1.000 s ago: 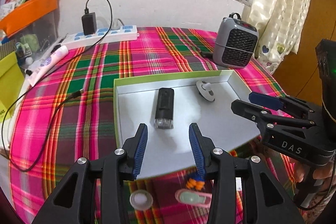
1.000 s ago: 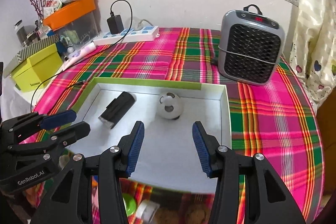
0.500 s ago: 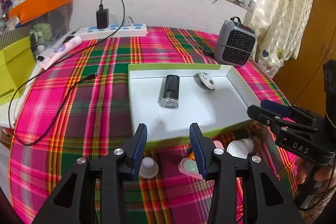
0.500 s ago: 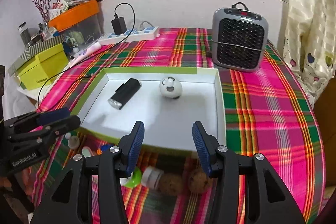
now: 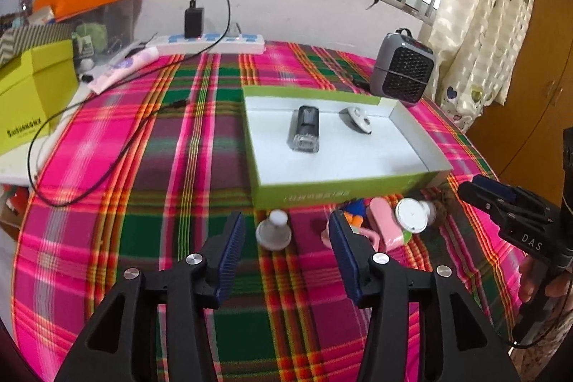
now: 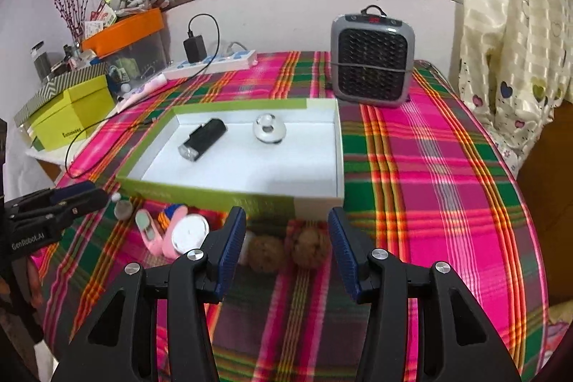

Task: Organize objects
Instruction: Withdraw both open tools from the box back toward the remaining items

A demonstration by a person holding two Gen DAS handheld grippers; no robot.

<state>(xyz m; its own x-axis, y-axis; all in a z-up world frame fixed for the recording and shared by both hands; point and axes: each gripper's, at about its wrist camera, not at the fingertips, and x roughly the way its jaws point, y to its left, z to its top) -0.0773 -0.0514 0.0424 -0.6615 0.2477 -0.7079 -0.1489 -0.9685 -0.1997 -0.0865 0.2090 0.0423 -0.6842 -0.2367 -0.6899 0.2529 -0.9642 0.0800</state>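
Note:
A green box with a white inside (image 5: 340, 194) (image 6: 250, 199) holds a black flashlight-like device (image 5: 304, 127) (image 6: 202, 144) and a white round gadget (image 5: 358, 119) (image 6: 268, 129). Loose items lie before its near wall: a small white cap (image 5: 273, 231), a pink piece (image 5: 385, 224), a white-lidded jar (image 5: 412, 215) (image 6: 189, 235) and two brown balls (image 6: 266, 253) (image 6: 309, 247). My left gripper (image 5: 286, 238) (image 6: 71, 199) hovers near the cap, jaws opening, pressing nothing. My right gripper (image 6: 286, 235) (image 5: 501, 203) stands open above the brown balls.
A grey heater (image 6: 372, 59) stands behind the box at the right. A power strip with a black charger (image 6: 215, 63) lies along the back wall, its cable (image 5: 107, 149) looping over the plaid cloth. A yellow-green carton (image 6: 71, 117) sits off the left edge.
Both grippers have drawn back from over the box toward the near side of the table, bringing the loose items into view. The left jaws have widened.

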